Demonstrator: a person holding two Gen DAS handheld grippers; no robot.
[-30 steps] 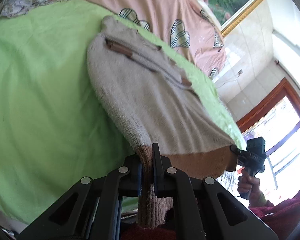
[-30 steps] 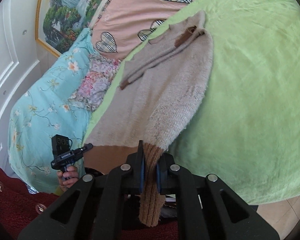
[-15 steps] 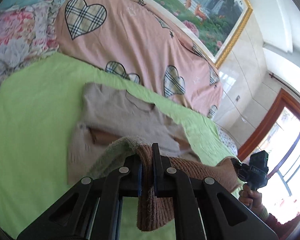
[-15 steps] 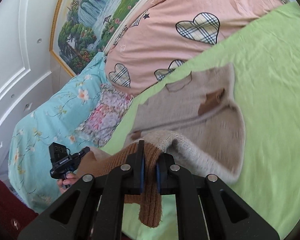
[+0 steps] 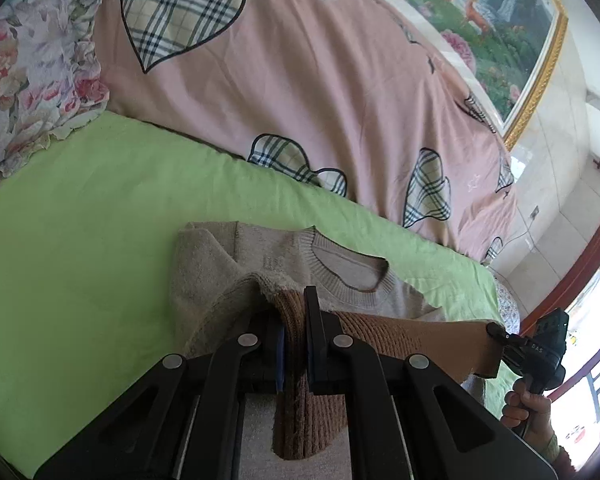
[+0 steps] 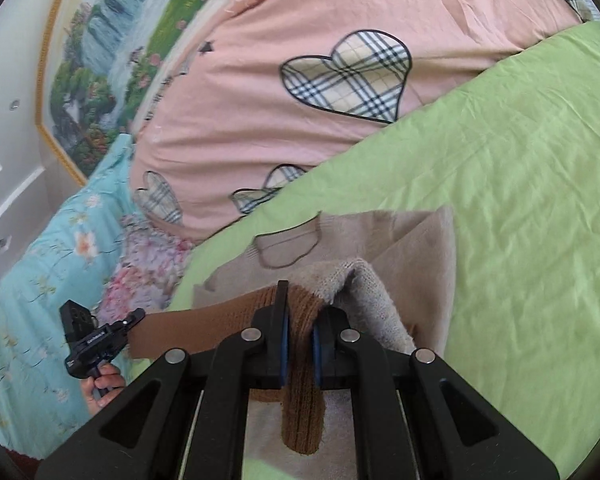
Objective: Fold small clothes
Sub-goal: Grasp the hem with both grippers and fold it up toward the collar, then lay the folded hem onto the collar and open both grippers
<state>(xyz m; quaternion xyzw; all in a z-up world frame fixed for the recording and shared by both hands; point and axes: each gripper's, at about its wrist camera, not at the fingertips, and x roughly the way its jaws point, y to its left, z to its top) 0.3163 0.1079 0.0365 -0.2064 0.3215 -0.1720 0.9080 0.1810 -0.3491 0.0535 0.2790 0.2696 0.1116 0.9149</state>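
Note:
A small beige knit sweater (image 5: 260, 252) with a brown ribbed hem lies on the green sheet (image 5: 80, 220), collar toward the pink quilt. Its lower half is doubled over the chest. My left gripper (image 5: 296, 312) is shut on one corner of the brown hem (image 5: 400, 332), which hangs stretched above the sweater. In the right wrist view the same sweater (image 6: 412, 240) shows its collar. My right gripper (image 6: 300, 312) is shut on the other hem corner (image 6: 204, 328). Each view shows the other gripper, held in a hand, at the hem's far end.
A pink quilt (image 5: 300, 92) with plaid hearts lies just beyond the collar. Floral pillows (image 5: 28, 68) and a turquoise cover (image 6: 40, 264) sit at one side. A framed landscape painting (image 6: 112, 72) hangs behind. Green sheet (image 6: 532, 200) spreads wide to the right of the sweater.
Both grippers carried the brown hem up and forward over the sweater toward its collar. The garment went from stretched full length to folded over on itself.

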